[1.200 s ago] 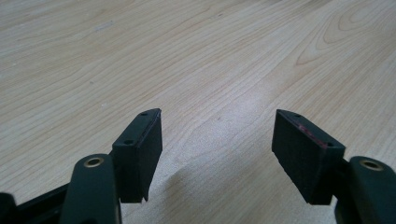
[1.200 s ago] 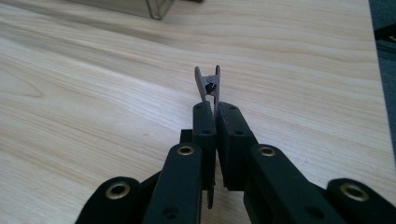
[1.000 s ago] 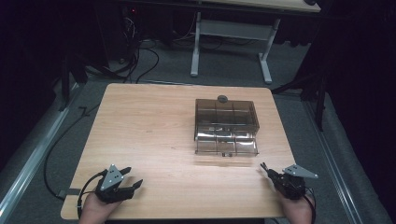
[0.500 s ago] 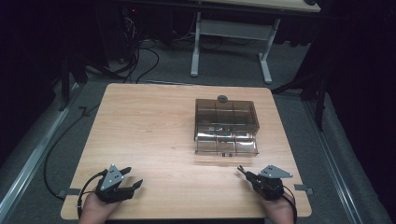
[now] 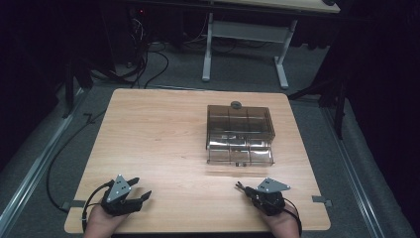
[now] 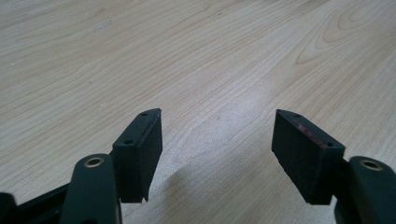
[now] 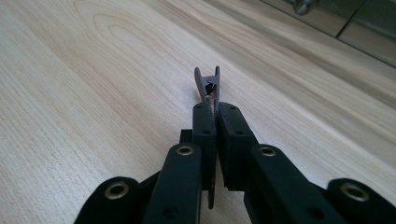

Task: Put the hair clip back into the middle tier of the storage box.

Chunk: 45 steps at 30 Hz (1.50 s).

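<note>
A smoky translucent compartment box [image 5: 240,134] with a drawer part sits on the right half of the wooden table [image 5: 163,139]. My right gripper [image 5: 243,189] is low near the front edge, in front of the box and pointing left. It is shut on a small dark metal clip [image 7: 208,86] that sticks out past the fingertips [image 7: 205,121]. The clip [image 5: 238,186] hovers just over the wood. My left gripper [image 5: 140,189] rests at the front left, open with nothing between its jaws, as the left gripper view [image 6: 217,135] shows over bare wood.
A small grey round knob [image 5: 236,104] lies at the box's far side. The box's lower edge [image 7: 369,32] appears at the top right of the right gripper view. Beyond the table are a desk frame [image 5: 245,44] and floor cables [image 5: 143,64].
My right gripper has moved left along the front edge with the clip in it, from the front right corner to below the box. The left gripper has stayed put.
</note>
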Motion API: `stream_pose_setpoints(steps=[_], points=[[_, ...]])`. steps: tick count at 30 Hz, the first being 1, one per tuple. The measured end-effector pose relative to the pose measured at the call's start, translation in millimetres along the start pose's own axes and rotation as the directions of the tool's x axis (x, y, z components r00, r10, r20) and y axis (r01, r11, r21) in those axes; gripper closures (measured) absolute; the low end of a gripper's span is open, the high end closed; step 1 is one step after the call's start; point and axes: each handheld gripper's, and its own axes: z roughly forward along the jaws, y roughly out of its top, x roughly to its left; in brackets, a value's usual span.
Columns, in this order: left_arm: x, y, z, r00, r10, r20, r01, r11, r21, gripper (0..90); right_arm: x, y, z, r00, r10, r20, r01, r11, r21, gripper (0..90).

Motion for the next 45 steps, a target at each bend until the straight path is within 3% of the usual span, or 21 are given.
stream_pose_setpoints(steps=[7,9,14,17,21,24,45], points=[[0.0,0.0,0.0,1.0,0.0,0.0,0.0,1.0,0.0,34.0,-2.1,-3.1,1.2,1.0,0.004,-0.001,-0.004,1.0,0.012,85.7],[0.0,0.0,0.0,1.0,0.0,0.001,0.0,1.0,0.0,34.0,-1.9,-3.4,1.1,1.0,0.004,-0.002,-0.004,1.0,0.011,82.1],[-0.1,0.0,0.1,1.0,0.0,-0.001,0.0,1.0,0.001,34.0,-6.3,-1.7,-9.2,0.9993,0.036,-0.002,-0.036,0.998,-0.046,80.6],[0.1,0.1,0.1,1.0,0.0,0.0,0.0,1.0,0.003,34.0,-10.5,-0.9,-13.6,0.9983,0.057,0.004,-0.057,0.996,-0.072,86.4],[0.2,0.1,0.2,1.0,0.0,0.0,0.0,1.0,0.003,34.0,-8.7,0.9,-11.6,0.9986,0.053,-0.002,-0.053,0.997,-0.064,89.9],[0.1,0.1,0.1,1.0,-0.001,0.0,0.001,1.0,0.003,34.0,-3.6,2.2,-5.6,0.9998,0.019,-0.001,-0.019,0.999,-0.04,89.9],[0.3,0.1,0.3,1.0,-0.003,-0.002,0.003,1.0,0.004,33.9,-11.1,-2.8,-6.4,0.9987,0.052,0.005,-0.051,0.998,-0.026,89.5]])
